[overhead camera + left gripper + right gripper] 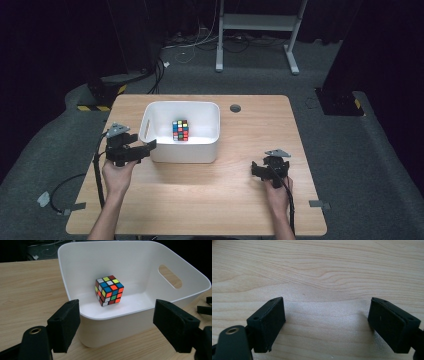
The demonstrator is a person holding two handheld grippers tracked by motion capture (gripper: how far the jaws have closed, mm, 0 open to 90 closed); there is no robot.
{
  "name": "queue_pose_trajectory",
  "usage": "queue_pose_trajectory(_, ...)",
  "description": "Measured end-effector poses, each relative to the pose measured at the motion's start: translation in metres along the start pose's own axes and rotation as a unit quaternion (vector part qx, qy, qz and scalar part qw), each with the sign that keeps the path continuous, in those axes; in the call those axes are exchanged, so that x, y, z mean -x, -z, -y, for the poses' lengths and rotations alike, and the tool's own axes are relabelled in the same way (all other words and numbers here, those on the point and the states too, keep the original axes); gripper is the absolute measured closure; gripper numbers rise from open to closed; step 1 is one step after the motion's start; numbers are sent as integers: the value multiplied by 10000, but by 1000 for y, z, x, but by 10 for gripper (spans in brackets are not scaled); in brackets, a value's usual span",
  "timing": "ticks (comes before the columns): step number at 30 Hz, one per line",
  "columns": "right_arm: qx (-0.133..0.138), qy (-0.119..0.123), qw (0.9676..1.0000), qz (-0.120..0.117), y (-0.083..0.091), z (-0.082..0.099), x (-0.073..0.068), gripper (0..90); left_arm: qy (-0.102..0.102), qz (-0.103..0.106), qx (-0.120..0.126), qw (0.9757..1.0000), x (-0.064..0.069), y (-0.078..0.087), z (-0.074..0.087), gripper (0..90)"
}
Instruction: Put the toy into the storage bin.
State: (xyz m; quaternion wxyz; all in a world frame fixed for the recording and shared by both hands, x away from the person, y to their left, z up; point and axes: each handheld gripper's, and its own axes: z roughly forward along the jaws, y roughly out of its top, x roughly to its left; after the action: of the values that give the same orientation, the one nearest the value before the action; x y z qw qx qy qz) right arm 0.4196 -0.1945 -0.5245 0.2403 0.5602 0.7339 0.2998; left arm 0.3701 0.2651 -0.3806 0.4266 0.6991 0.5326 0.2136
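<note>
We see the puzzle cube (109, 290) lying inside the white tub (75, 270). Our left gripper (148, 147) hovers beside the tub, jaws apart and empty; the right gripper (256, 169), also apart, rests well away from it.

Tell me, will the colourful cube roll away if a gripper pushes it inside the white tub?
Probably not: the cube has flat faces and sits flat on the tub floor, so it would likely slide or tip, not roll. It looks rigid, so it shouldn't squash. The tub's smooth floor may let it skid towards a wall.
</note>
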Motion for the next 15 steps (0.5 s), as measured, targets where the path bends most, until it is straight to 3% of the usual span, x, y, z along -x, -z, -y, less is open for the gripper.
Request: queue_pose_trajectory(15, 1, 2, 10000, 1, 0, 0, 0, 142, 2, -58, 21, 10000, -2, 6, 9, 220)
